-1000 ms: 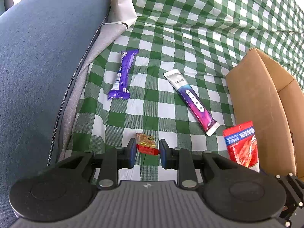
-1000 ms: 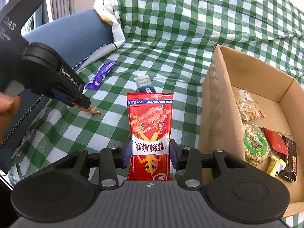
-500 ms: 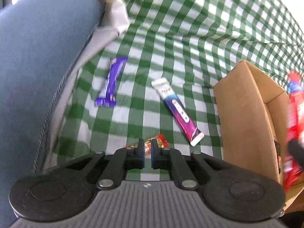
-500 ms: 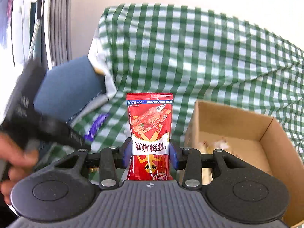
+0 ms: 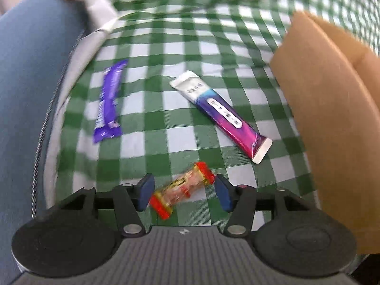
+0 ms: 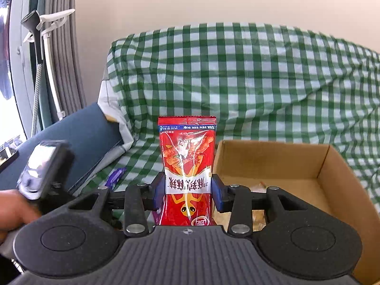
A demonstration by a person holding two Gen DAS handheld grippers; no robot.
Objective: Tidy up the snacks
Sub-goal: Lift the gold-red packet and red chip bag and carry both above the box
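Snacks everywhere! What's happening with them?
A person is tidying snacks into a cardboard box. The right hand-held gripper is shut on a red snack packet, held up beside the box. The left hand-held gripper is opening, with a small red-ended candy loose between its jaws. A purple bar and a purple-and-white sachet lie on the green checked cloth.

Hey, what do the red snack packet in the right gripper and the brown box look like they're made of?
Red snack packet: likely thin glossy plastic film, given glare streaks, wrinkles and a crimped top seal. Brown box: apparently matte corrugated cardboard, with plain tan walls, folded corners and no shine.
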